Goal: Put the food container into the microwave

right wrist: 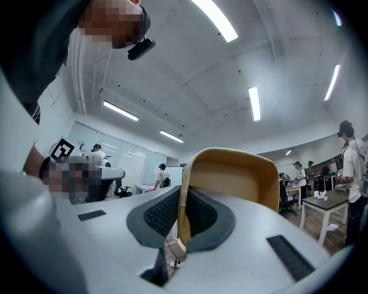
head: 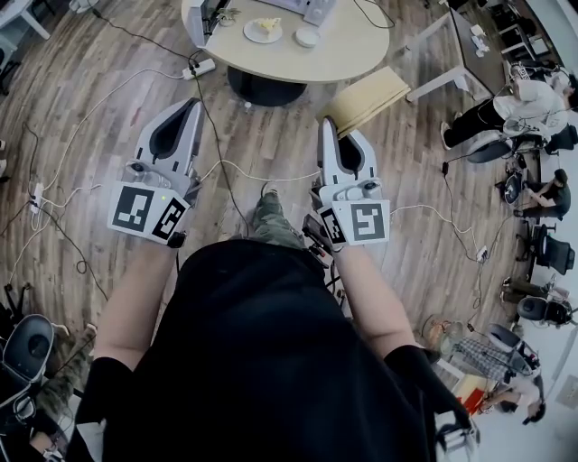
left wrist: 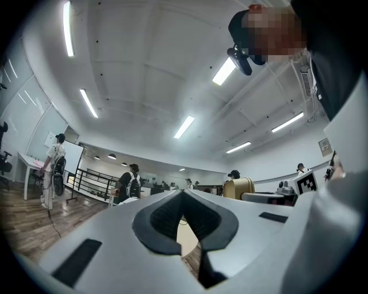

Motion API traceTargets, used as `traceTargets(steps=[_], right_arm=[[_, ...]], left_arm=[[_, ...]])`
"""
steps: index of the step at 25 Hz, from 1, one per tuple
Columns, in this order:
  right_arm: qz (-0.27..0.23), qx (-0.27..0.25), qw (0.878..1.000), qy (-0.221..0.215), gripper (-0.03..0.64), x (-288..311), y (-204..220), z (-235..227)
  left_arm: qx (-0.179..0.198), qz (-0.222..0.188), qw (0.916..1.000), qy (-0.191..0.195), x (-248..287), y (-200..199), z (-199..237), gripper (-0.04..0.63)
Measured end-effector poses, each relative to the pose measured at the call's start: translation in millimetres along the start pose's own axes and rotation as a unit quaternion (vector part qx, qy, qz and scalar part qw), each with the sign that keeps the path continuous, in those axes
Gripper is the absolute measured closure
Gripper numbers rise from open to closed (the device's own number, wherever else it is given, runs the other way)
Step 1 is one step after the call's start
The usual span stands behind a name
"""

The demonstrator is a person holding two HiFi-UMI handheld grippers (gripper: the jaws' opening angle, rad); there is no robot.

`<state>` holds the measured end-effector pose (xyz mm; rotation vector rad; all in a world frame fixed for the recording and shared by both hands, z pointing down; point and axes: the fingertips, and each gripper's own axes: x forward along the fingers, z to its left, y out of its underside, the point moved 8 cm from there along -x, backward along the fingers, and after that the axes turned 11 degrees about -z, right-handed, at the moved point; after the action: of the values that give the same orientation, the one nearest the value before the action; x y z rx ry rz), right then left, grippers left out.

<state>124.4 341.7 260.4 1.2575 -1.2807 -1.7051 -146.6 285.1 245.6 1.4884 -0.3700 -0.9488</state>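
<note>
Evidently the reach has not begun. The left gripper [head: 193, 103] and right gripper [head: 325, 123] are held low in front of the person's body, aimed toward the round desk [head: 361, 50]. Each has its jaws together on nothing, presumably because nothing is within reach. The food container [head: 307, 37], seemingly the small white round dish, sits on the desk beside a plate [head: 250, 36] of yellowish food. It is near a white appliance [head: 312, 9], probably the microwave. A wooden chair [head: 366, 97] stands by the desk on the right gripper's side.
</note>
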Motion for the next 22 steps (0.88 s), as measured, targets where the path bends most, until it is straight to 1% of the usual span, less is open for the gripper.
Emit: traceTargets(steps=[11, 22], right_arm=[[0.009, 0.007, 1.000, -0.003, 0.584, 41.0, 21.1, -39.3], [0.014, 0.016, 1.000, -0.021, 0.584, 92.7, 47.6, -71.5]], left_arm=[[-0.003, 0.009, 0.9999, -0.013, 43.6, 20.4, 18.3, 0.575], [0.005, 0.016, 0.9995, -0.027, 88.7, 38.2, 43.3, 0.577]])
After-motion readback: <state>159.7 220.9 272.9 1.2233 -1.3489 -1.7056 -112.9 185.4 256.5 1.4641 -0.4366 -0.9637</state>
